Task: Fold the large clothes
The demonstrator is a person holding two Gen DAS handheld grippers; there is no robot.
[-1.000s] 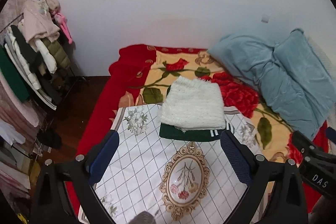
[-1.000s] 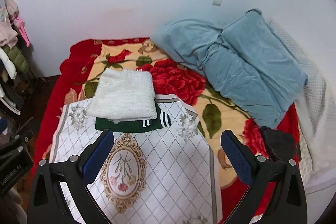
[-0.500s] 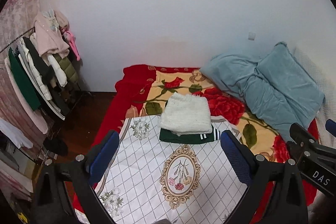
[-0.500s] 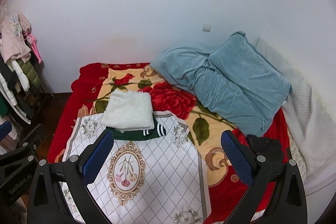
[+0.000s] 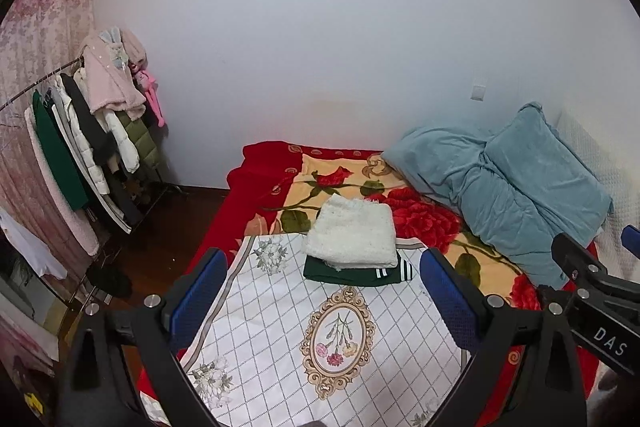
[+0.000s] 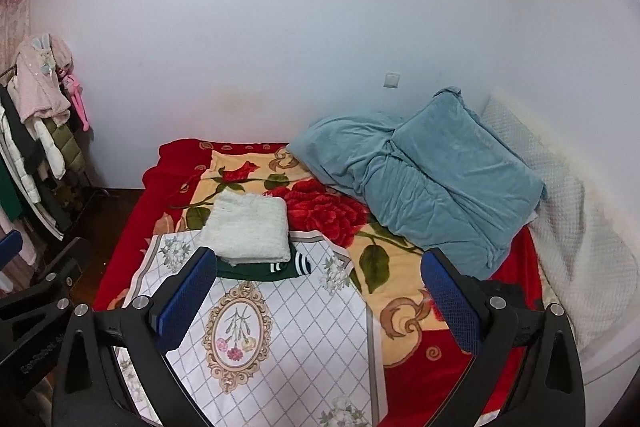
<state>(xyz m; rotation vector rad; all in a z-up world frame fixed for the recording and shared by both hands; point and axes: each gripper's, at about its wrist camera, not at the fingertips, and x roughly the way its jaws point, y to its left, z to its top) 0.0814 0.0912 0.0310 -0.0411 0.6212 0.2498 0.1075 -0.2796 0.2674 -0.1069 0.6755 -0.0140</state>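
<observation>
A folded white fluffy garment (image 5: 351,238) lies on top of a folded dark green garment with white stripes (image 5: 362,273), at the far end of a white patterned cloth (image 5: 280,323) spread on the bed. The stack also shows in the right wrist view (image 6: 248,227), with the green garment (image 6: 260,269) under it. My left gripper (image 5: 322,295) is open and empty, held well back above the cloth. My right gripper (image 6: 318,301) is open and empty, also held back from the stack.
The bed has a red floral blanket (image 5: 336,179). Blue pillows and a quilt (image 6: 432,179) lie at the right, beside a white textured cover (image 6: 572,227). A clothes rack (image 5: 84,135) with hanging clothes stands at the left over dark floor.
Both grippers have pulled back and up from the folded stack, which now looks smaller and farther away. More of the wall and the clothes rack is in view.
</observation>
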